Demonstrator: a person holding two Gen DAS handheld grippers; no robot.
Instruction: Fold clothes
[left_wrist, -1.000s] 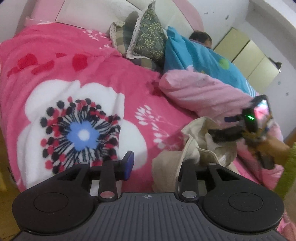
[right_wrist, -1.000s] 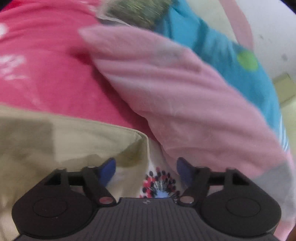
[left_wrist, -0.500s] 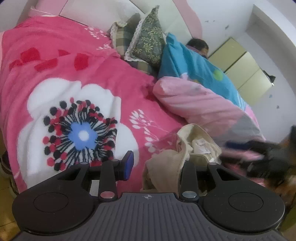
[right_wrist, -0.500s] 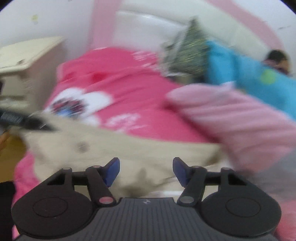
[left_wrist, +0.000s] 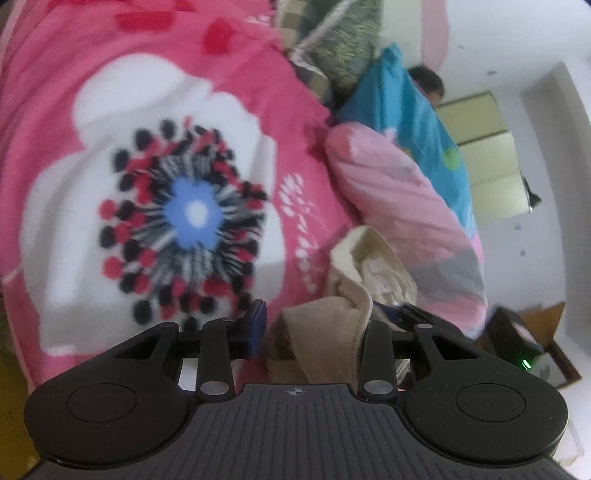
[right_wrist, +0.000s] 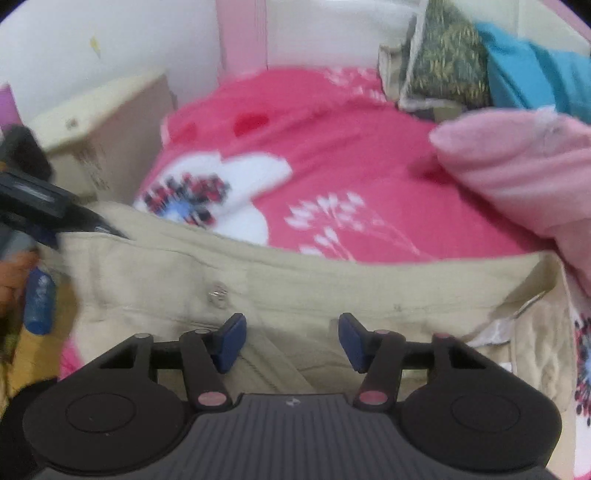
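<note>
the left gripper (left_wrist: 310, 332) is clamped on a bunched end of the beige trousers (right_wrist: 295, 288), which hang stretched over the near edge of the pink floral blanket (right_wrist: 332, 155). the right gripper (right_wrist: 290, 341) has its jaws partly apart, just been narrowing, hovering over the waistband with nothing pinched. if it closes on only one layer, i reckon the waistband sags and the fold goes crooked.

A bed (right_wrist: 369, 155) carries it all, spread with a bright pink blanket (left_wrist: 92, 92) bearing a big white flower with a blue centre. Khaki trousers (right_wrist: 295, 280) lie on the near edge, waistband stretched across, button showing. On the right, a pale pink quilt (left_wrist: 399, 206) is bunched up. At the far end, a green patterned cushion (right_wrist: 443, 62) stands beside a teal cover (left_wrist: 417, 122).
</note>
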